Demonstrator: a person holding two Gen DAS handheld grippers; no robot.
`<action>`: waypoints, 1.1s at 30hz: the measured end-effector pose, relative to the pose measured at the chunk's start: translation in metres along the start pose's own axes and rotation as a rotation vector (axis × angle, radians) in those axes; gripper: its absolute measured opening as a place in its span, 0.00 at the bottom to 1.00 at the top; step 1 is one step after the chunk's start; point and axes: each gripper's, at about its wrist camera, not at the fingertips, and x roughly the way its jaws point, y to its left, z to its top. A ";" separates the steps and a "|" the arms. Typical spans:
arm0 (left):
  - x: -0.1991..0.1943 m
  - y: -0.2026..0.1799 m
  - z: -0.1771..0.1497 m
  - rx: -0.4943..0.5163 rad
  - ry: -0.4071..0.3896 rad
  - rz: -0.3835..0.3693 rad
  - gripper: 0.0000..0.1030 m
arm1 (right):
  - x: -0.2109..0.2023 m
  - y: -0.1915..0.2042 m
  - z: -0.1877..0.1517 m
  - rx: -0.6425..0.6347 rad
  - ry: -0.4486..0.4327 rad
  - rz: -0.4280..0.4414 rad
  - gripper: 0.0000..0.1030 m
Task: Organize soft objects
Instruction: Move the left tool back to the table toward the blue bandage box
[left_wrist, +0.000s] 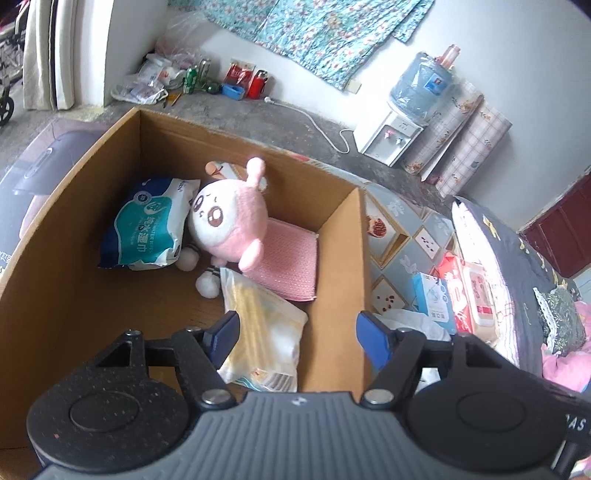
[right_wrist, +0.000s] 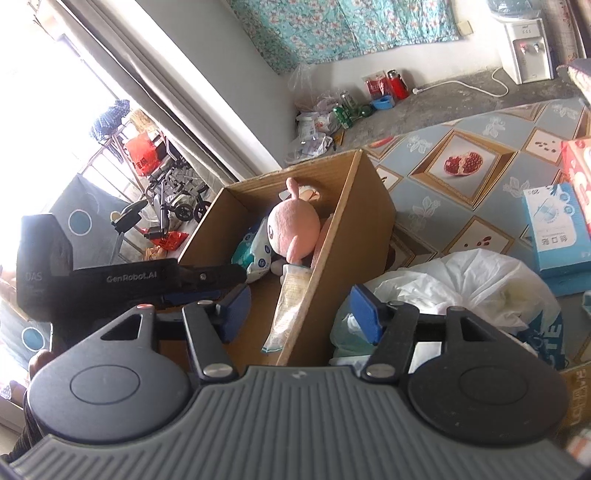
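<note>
A plain white-walled room with a rough grey concrete floor, lit by daylight

A teal floral cloth hangs on the wall; a white water dispenser with a blue bottle stands beside rolled patterned sheets; pale curtains frame a bright window; a wheelchair stands beyond.

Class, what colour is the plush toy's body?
Pink, with a white face; the plush toy shows best in the left wrist view.

The cardboard box holds a plush toy in its middle, a wipes pack touching the toy's left side, a folded cloth under its right side, and a flat packet nearest the camera. Right of the box, on the patterned mat, lie a crumpled plastic bag and a small carton.
</note>
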 end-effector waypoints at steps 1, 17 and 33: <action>-0.007 -0.008 -0.004 0.017 -0.016 -0.011 0.73 | -0.009 -0.002 0.001 -0.008 -0.016 -0.007 0.59; -0.015 -0.161 -0.098 0.348 -0.097 -0.141 0.76 | -0.182 -0.110 -0.030 0.045 -0.207 -0.268 0.65; 0.076 -0.205 -0.057 0.370 0.110 -0.080 0.71 | -0.141 -0.195 0.011 0.260 -0.111 -0.162 0.64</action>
